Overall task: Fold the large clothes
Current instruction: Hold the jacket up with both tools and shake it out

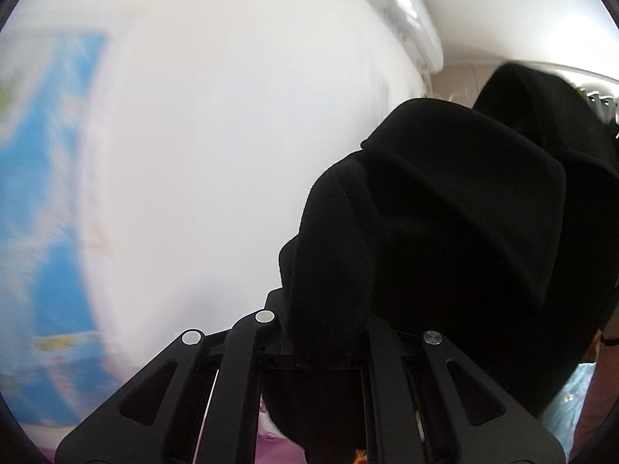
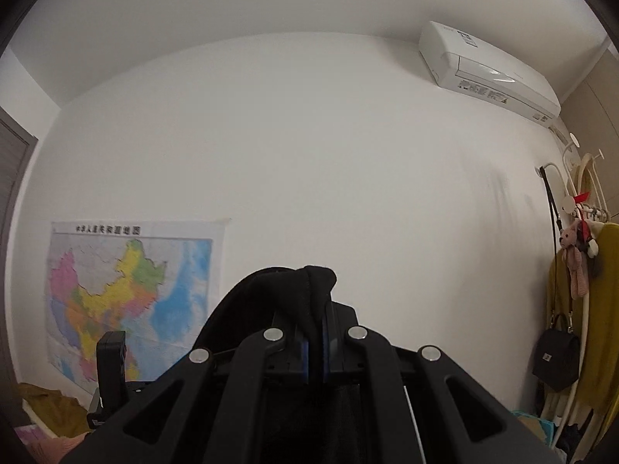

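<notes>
My left gripper point(image 1: 329, 332) is clamped tight on a fold of the black garment point(image 1: 445, 239), which bunches up over the fingertips and spreads away to the right, in front of the white wall point(image 1: 232, 135). My right gripper point(image 2: 315, 342) is also closed on the garment, a bunched edge of it sticking up between the blue pads point(image 2: 305, 359), with the map point(image 2: 131, 294) to the far left and the air conditioner point(image 2: 487, 73) high on the right.

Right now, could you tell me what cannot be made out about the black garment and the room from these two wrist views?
- Black garment, left wrist view: its type and full shape; it fills the right side and runs off the edge.
- Left gripper fingers: covered by the cloth.
- Wall map: sharp in the right wrist view, only a blue motion-blurred smear in the left.
- Folding surface: below both views.
</notes>
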The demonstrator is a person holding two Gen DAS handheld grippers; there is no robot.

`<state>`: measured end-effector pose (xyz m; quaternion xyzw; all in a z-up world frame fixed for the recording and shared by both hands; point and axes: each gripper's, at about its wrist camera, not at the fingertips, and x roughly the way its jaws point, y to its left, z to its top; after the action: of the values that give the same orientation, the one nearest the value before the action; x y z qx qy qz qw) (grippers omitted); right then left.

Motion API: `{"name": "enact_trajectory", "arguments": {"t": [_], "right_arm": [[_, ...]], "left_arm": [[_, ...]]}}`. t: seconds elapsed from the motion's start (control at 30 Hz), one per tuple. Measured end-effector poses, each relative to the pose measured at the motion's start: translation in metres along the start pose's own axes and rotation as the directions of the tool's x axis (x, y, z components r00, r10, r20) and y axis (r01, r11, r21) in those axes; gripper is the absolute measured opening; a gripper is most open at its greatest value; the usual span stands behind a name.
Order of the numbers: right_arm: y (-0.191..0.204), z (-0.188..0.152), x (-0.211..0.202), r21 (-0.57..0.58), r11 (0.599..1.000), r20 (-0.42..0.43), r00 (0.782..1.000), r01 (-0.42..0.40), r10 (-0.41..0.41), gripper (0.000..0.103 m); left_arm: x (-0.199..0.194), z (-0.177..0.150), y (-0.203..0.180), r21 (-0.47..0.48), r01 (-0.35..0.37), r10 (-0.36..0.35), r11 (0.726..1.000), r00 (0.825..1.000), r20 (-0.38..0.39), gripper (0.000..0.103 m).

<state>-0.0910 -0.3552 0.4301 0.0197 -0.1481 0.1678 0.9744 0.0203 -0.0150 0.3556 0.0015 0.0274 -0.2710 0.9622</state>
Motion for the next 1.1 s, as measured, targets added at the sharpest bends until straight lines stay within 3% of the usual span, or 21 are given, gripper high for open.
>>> {"name": "enact_trajectory", "arguments": {"t": [0.17, 0.3, 0.47, 0.5, 0.63, 0.7, 0.73, 0.8, 0.9, 0.97, 1.0, 1.07, 1.1], "right_arm": [[0.024, 0.001, -0.039, 0.070, 0.987, 0.022, 0.990, -0.143, 0.142, 0.005], [0.048, -0.011, -0.063, 0.128, 0.951, 0.032, 0.959, -0.283, 0.281, 0.005], [0.085, -0.028, -0.089, 0.168, 0.876, -0.012, 0.888, -0.452, 0.460, 0.005], [0.095, -0.031, -0.095, 0.166, 0.855, -0.017, 0.866, -0.491, 0.500, 0.005], [0.122, -0.047, -0.109, 0.166, 0.804, -0.034, 0.812, -0.571, 0.583, 0.005], [0.130, -0.054, -0.110, 0.157, 0.787, -0.039, 0.793, -0.597, 0.609, 0.005], [0.131, -0.059, -0.108, 0.156, 0.788, -0.040, 0.794, -0.595, 0.607, 0.005], [0.132, -0.074, -0.090, 0.200, 0.775, -0.064, 0.781, -0.600, 0.622, 0.005], [0.132, -0.112, -0.044, 0.261, 0.784, -0.152, 0.778, -0.563, 0.609, 0.005], [0.136, -0.150, -0.003, 0.312, 0.796, -0.234, 0.770, -0.519, 0.594, 0.005], [0.141, -0.172, 0.018, 0.320, 0.807, -0.290, 0.760, -0.496, 0.582, 0.005], [0.151, -0.222, 0.062, 0.376, 0.808, -0.386, 0.715, -0.455, 0.582, 0.005], [0.155, -0.241, 0.078, 0.375, 0.815, -0.430, 0.696, -0.441, 0.575, 0.005]], "left_arm": [[-0.119, 0.019, -0.011, 0.064, -0.149, 0.145, 0.987, 0.987, 0.073, 0.009], [-0.166, 0.011, -0.057, 0.103, -0.248, 0.241, 0.963, 0.967, 0.081, 0.010], [-0.265, -0.022, -0.108, 0.159, -0.383, 0.377, 0.910, 0.924, 0.068, 0.010], [-0.273, -0.031, -0.097, 0.153, -0.396, 0.393, 0.905, 0.918, 0.056, 0.010], [-0.328, -0.046, -0.098, 0.135, -0.423, 0.425, 0.896, 0.905, 0.019, 0.010], [-0.330, -0.052, -0.098, 0.164, -0.460, 0.465, 0.873, 0.885, 0.010, 0.011], [-0.329, -0.056, -0.095, 0.173, -0.465, 0.473, 0.868, 0.881, -0.008, 0.011], [-0.322, -0.067, -0.080, 0.147, -0.465, 0.477, 0.873, 0.877, -0.059, 0.012], [-0.302, -0.092, -0.049, 0.084, -0.469, 0.477, 0.879, 0.865, -0.156, 0.012], [-0.274, -0.122, -0.014, 0.035, -0.485, 0.478, 0.874, 0.842, -0.252, 0.012], [-0.254, -0.141, 0.010, 0.013, -0.512, 0.490, 0.859, 0.813, -0.314, 0.012], [-0.232, -0.172, 0.041, -0.012, -0.530, 0.487, 0.848, 0.788, -0.376, 0.012], [-0.212, -0.195, 0.065, -0.012, -0.569, 0.511, 0.822, 0.748, -0.424, 0.012]]}}
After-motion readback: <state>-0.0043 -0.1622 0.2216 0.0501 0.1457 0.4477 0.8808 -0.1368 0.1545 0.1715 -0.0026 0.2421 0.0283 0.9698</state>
